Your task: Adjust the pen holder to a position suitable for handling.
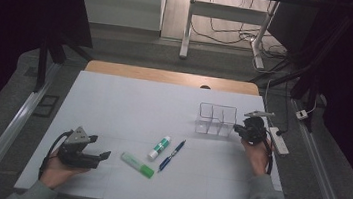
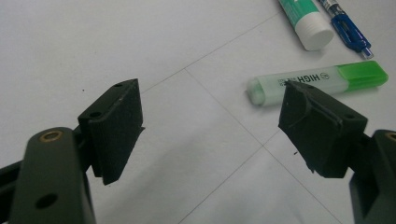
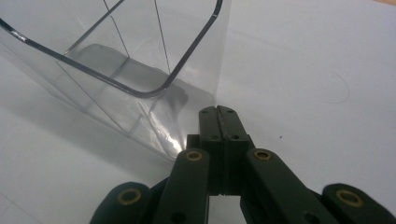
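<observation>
1. Nearest the person, on the white desk [image 1: 114,97]: left hand-held gripper [image 1: 101,155], gripped in the left hand [image 1: 58,166], jaws spread wide with nothing between them, resting low at the desk's left front.
2. Just beyond its jaws: green highlighter [image 1: 137,165] lying flat, cap end pointing right in the high view; printed barrel seen between the jaw tips in the left gripper view [image 2: 317,80].
3. Just past the highlighter: glue stick [image 1: 159,147] with white cap, and blue pen [image 1: 171,155] beside it, the two close but apart, both angled up to the right.
4. Toward the right edge: right hand-held gripper [image 1: 237,130], held in the right hand [image 1: 257,156], jaws pressed together on nothing, tips just beside the organizer's corner.
5. Farther back: clear plastic organizer [image 1: 216,119], upright, divided into compartments, holding nothing visible [image 3: 140,70].
</observation>
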### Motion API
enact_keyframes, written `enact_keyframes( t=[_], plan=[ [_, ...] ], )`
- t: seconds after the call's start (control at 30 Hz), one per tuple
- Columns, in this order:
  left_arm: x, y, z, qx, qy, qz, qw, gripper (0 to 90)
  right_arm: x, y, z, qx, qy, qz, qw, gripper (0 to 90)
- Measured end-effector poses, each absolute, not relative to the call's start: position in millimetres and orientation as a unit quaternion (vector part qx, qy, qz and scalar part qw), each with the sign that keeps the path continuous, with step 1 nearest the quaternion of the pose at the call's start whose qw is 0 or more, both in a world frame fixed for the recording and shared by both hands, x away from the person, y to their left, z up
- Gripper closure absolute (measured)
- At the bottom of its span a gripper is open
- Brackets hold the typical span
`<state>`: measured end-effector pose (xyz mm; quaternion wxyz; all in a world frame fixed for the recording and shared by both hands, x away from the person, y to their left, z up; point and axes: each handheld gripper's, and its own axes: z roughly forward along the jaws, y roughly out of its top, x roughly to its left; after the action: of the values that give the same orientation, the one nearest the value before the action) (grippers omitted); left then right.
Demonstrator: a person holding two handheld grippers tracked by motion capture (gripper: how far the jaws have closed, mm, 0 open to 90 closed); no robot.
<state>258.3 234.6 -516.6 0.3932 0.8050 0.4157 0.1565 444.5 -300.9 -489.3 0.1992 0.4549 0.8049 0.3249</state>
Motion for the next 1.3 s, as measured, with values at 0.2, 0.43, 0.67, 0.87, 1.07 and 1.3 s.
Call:
enact_keyframes(
  t=[0.2, 0.43, 0.67, 0.87, 1.07, 1.3],
  plan=[
    [258, 235, -517, 0.806, 0.415, 0.156, 0.393, 21.2, 445, -299, -492, 0.453, 0.809, 0.319, 0.196, 89.7],
    [258, 234, -517, 0.807, 0.414, 0.155, 0.391, 21.2, 445, -298, -492, 0.451, 0.810, 0.320, 0.196, 89.7],
    [259, 234, -517, 0.809, 0.412, 0.156, 0.389, 21.2, 445, -297, -492, 0.453, 0.809, 0.319, 0.197, 89.7],
    [259, 234, -518, 0.810, 0.411, 0.156, 0.388, 21.3, 445, -296, -493, 0.457, 0.806, 0.325, 0.192, 89.7],
    [259, 234, -518, 0.810, 0.411, 0.156, 0.387, 21.3, 445, -290, -493, 0.455, 0.807, 0.324, 0.192, 89.7],
    [259, 233, -518, 0.811, 0.410, 0.156, 0.386, 21.2, 445, -280, -493, 0.448, 0.810, 0.329, 0.184, 89.7]
  ],
)
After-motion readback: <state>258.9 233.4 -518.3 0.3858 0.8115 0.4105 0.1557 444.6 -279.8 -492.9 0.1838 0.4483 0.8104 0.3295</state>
